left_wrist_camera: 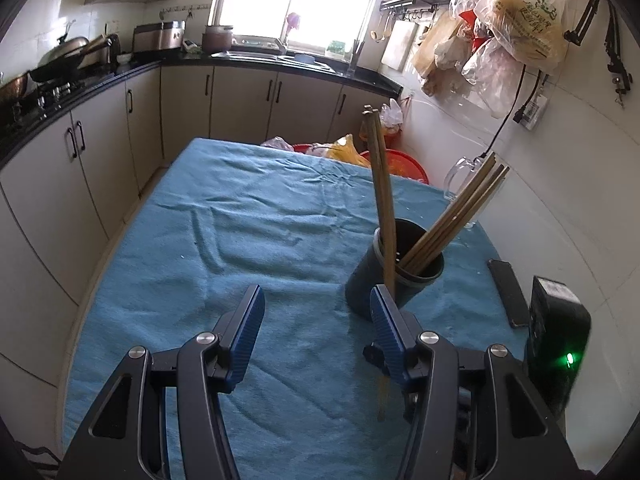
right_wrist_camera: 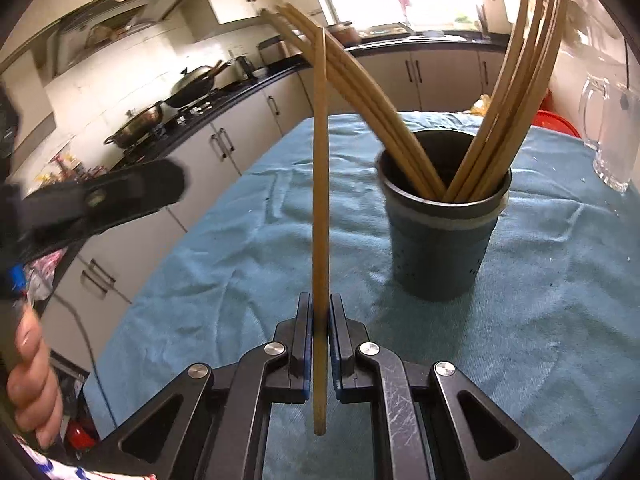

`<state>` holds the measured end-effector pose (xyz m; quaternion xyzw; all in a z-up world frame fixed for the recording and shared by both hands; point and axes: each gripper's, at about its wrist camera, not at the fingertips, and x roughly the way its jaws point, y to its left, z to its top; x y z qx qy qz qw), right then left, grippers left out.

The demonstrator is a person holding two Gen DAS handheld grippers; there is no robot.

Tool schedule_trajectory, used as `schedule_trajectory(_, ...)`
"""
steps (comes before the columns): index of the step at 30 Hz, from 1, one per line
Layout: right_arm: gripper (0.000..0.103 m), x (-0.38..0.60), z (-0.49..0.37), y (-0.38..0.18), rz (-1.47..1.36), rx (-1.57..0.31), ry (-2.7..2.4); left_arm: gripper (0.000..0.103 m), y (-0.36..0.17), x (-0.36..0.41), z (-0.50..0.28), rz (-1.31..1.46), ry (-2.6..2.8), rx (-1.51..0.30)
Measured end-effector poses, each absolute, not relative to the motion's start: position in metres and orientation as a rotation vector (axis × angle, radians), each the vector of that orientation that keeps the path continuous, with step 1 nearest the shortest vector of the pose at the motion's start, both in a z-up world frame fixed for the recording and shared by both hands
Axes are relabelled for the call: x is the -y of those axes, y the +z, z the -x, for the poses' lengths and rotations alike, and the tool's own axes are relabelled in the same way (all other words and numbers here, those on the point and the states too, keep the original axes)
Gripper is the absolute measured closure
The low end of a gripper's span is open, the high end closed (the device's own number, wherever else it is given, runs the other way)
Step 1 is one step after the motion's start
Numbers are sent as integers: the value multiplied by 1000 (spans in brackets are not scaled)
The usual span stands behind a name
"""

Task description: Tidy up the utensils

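Note:
A dark cup (right_wrist_camera: 440,248) stands on the teal cloth (right_wrist_camera: 540,300) and holds two fans of wooden chopsticks (right_wrist_camera: 516,92), one leaning left, one right. My right gripper (right_wrist_camera: 320,310) is shut on a single chopstick (right_wrist_camera: 320,160), held nearly upright just left of the cup and in front of it. In the left wrist view the same cup (left_wrist_camera: 394,276) sits just beyond my right-hand fingertip. My left gripper (left_wrist_camera: 316,300) is open with nothing between its blue pads. The held chopstick's lower end (left_wrist_camera: 382,400) shows below that finger.
A glass mug (right_wrist_camera: 608,132) stands right of the cup near the wall. A black phone (left_wrist_camera: 508,292) and a black box with a green light (left_wrist_camera: 560,340) lie at the table's right edge. Red basins (left_wrist_camera: 404,164) sit beyond the far edge. Cabinets (left_wrist_camera: 80,168) line the left.

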<state>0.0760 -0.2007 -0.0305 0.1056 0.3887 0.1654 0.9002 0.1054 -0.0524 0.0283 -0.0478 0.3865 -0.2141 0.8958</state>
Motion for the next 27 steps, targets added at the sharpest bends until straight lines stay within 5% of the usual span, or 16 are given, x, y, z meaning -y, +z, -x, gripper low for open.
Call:
schedule_trajectory(19,95,202,-27,-28,-196,-774,324,42,35,33,-89,257,-534,-808)
schedule_trajectory(27,95,213,-12,-11,-218,-708,274,32,-19,9,-87,477,-541,-961)
